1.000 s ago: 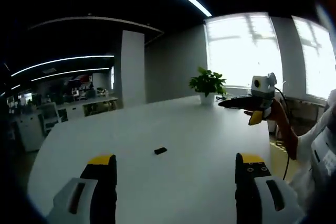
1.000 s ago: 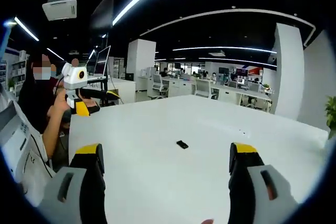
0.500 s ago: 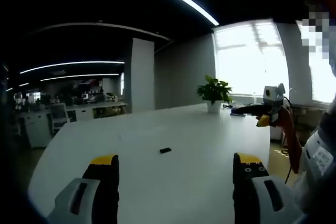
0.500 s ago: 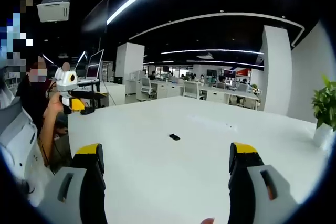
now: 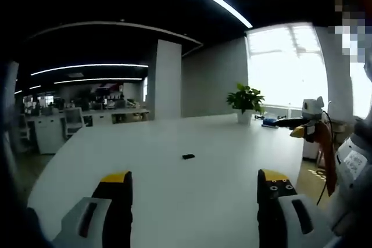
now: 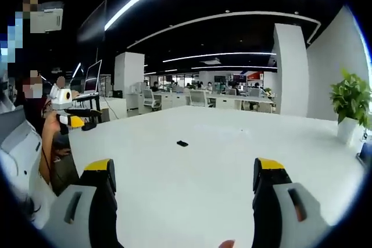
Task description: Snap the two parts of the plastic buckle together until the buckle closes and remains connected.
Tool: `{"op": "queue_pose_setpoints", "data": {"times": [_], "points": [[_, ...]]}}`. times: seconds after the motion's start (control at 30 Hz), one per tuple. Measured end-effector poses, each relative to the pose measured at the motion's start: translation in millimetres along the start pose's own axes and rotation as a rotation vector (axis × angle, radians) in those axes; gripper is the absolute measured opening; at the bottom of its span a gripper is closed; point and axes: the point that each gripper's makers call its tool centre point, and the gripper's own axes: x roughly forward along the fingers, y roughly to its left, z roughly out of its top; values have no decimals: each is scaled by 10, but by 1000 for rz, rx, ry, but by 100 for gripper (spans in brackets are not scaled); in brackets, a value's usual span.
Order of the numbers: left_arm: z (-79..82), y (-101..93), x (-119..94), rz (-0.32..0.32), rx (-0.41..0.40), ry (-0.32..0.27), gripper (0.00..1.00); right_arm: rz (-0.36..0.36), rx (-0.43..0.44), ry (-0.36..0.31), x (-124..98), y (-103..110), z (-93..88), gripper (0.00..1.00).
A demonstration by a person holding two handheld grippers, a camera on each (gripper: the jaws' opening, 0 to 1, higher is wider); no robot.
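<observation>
One black buckle lies mid-frame on the white table, potted plant behind; both the left gripper and right gripper gape, empty.

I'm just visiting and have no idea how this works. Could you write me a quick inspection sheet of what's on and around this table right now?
Surface: white table, bare apart from one small item.
Job's things: a small dark piece, presumably the buckle, lies alone mid-table; too small to tell whether it is one part or two joined.
Clutter: nothing seen on the table centre.
Grippers: left gripper open, holding nothing; right gripper open, holding nothing; both held off from the piece.
Cables: a dark cable hangs by the person's arm at the table's side.
Surroundings: potted plant at the far table edge, bright windows, office desks behind.
</observation>
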Motion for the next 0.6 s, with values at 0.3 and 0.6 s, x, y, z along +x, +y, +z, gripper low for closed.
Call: {"op": "queue_pose_setpoints", "data": {"times": [0.3, 0.6], "points": [[-78, 70, -80, 61, -39, -23, 89, -46, 30, -21, -100, -84, -59, 99], [-117, 98, -91, 65, -45, -18, 89, -41, 69, 3, -89, -89, -182, 98]]}}
